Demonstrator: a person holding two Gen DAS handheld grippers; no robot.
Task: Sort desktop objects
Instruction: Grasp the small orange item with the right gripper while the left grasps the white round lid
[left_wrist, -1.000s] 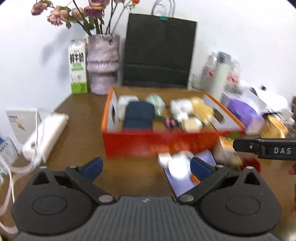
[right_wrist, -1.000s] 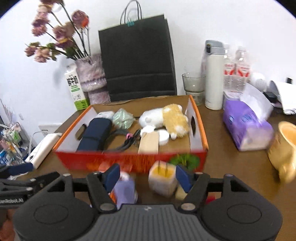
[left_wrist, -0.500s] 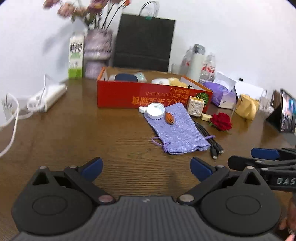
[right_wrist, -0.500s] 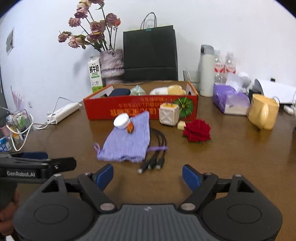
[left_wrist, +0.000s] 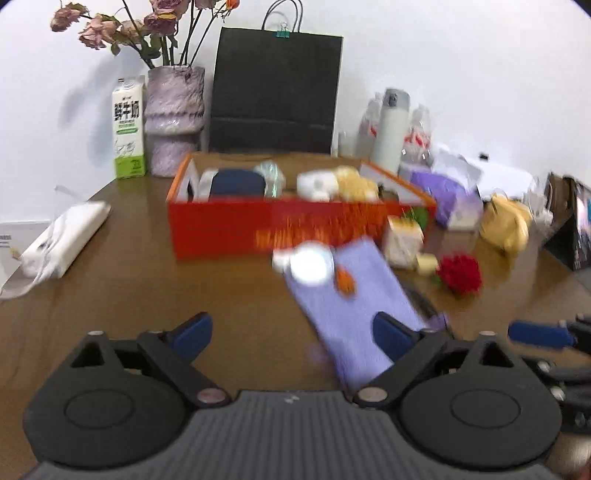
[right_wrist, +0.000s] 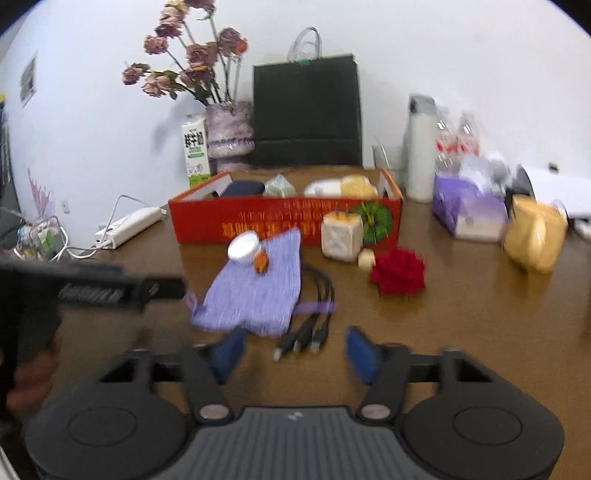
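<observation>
Approach step: both claws empty, closing. Right claw nears cable plugs beside purple pouch; left claw over pouch edge. Next: pinch cable, carry to red box.

Box was red with orange print, pouch lilac, rose red, bag black, mug yellow.

You face a plain white wall, evenly lit, soft shadows behind the dried flowers. Your brown wooden tabletop has a glossy sheen and runs right up to that wall. At your left edge, a small pale rectangular wall plate sits high up; blurred.
</observation>
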